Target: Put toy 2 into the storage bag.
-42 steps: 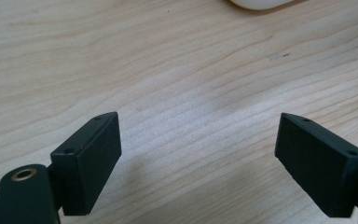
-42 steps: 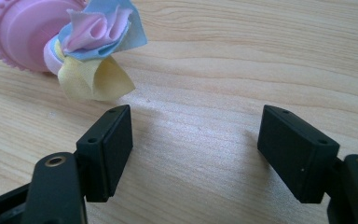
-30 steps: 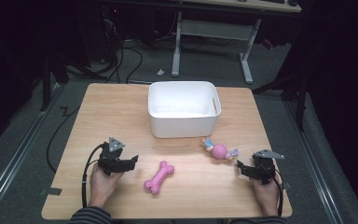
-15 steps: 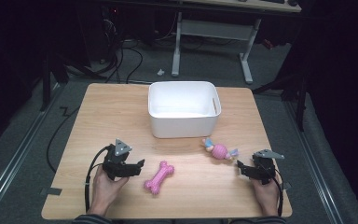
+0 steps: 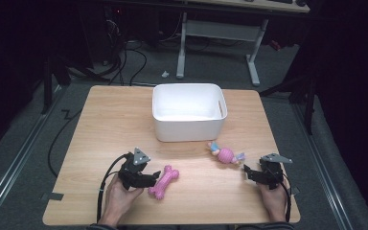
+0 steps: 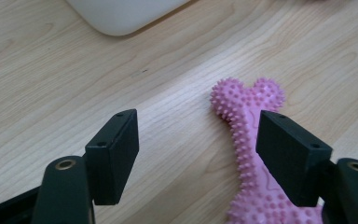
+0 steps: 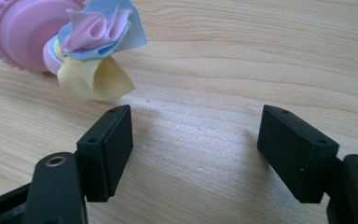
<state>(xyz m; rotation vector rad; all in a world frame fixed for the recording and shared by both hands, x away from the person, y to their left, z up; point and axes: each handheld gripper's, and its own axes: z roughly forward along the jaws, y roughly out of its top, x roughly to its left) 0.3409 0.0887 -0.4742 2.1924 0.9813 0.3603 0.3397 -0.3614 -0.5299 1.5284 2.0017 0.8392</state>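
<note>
We are holding the left gripper (image 5: 154, 175) with jaws spread wide, nothing between them, its right jaw overlapping the shaft of the pink spiky bone (image 6: 251, 154) lying near the table's (image 5: 105, 120) front edge. It is looking light and rubbery to us; the narrow waist seems the best hold. The right gripper (image 5: 246, 171) is likewise gaping empty just beside the pink ball toy (image 5: 225, 155), whose soft cloth tails (image 7: 93, 51) would slip. Farther off, the white bin (image 5: 189, 111) is sitting.
</note>
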